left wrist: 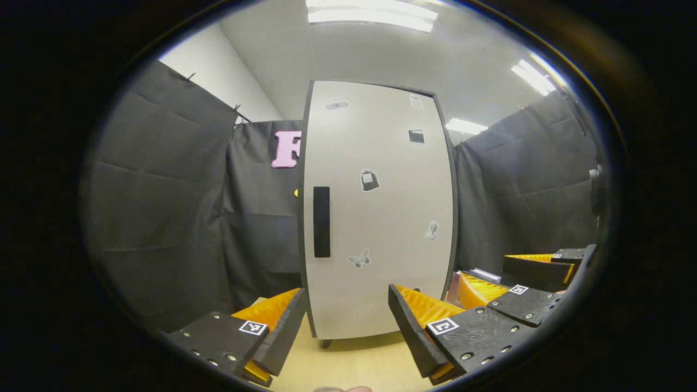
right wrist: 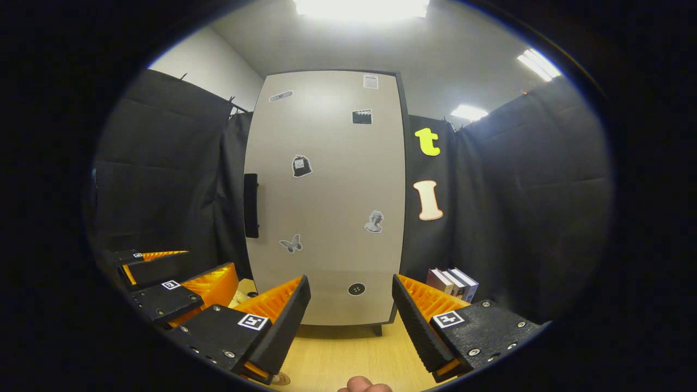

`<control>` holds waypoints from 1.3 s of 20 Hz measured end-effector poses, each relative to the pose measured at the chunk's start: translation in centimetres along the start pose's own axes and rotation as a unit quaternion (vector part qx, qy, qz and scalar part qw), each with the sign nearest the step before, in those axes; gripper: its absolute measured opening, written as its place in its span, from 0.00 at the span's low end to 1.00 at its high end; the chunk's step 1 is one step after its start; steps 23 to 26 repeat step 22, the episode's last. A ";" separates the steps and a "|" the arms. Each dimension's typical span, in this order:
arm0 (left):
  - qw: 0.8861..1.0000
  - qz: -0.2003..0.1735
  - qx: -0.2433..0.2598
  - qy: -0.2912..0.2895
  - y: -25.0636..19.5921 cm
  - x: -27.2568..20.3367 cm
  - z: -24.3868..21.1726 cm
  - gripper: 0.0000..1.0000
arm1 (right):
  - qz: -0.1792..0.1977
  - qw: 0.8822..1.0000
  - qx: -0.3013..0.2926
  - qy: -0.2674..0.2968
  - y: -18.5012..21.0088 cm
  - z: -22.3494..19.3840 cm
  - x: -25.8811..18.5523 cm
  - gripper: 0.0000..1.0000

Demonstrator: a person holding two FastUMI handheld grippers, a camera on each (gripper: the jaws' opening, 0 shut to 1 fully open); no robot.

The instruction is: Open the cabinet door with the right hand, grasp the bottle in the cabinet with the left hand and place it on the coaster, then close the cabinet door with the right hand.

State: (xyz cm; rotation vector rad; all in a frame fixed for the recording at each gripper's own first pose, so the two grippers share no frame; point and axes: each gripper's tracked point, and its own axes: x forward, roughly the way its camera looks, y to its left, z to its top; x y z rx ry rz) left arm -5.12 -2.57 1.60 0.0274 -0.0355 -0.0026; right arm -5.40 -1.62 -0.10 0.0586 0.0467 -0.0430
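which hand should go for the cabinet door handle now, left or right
Right, narrowly. The cabinet door is shut, both hand-held grippers are open and clear of it. The handle sits toward the left one, but the right leaves that free for the bottle.

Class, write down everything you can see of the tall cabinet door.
The tall pale grey cabinet door is shut, upright and smooth, in a dark frame. A black vertical handle sits at its left edge. Small stickers dot the panel, among them a butterfly. The cabinet stands on short feet on the light wooden tabletop. Nothing touches the door.
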 end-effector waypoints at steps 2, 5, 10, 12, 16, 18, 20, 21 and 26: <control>1.000 -0.001 0.001 -0.001 0.1 0.0 0.1 0.90 | -0.001 1.000 0.001 0.001 -0.1 -0.1 -0.1 0.94; 1.000 -0.003 0.004 -0.003 0.0 0.0 0.2 0.90 | 0.000 1.000 0.003 0.002 -0.1 0.0 0.0 0.94; 1.000 -0.006 0.006 -0.006 0.0 0.1 0.4 0.90 | -0.001 1.000 0.007 0.002 -0.1 0.0 0.2 0.94; 1.000 -0.006 0.007 -0.004 0.0 0.1 0.3 0.90 | 0.000 1.000 0.007 0.003 -0.1 0.0 0.3 0.94; 1.000 -0.008 0.006 -0.003 -0.1 0.2 0.2 0.92 | 0.002 1.000 0.008 0.005 -0.4 0.1 1.1 0.94; 1.000 -0.008 0.006 -0.005 -0.1 0.2 0.3 0.90 | 0.002 1.000 0.011 0.005 -0.4 0.1 1.3 0.94; 1.000 -0.008 0.004 -0.005 0.0 0.3 0.2 0.92 | 0.002 1.000 0.013 0.008 -0.2 0.0 1.4 0.94; 1.000 -0.008 0.002 -0.004 -0.1 0.3 0.1 0.90 | 0.002 1.000 0.013 0.009 -0.2 -0.1 1.5 0.94; 1.000 -0.008 0.001 -0.002 0.0 0.3 0.0 0.89 | 0.002 1.000 0.012 0.010 -0.2 -0.2 1.5 0.94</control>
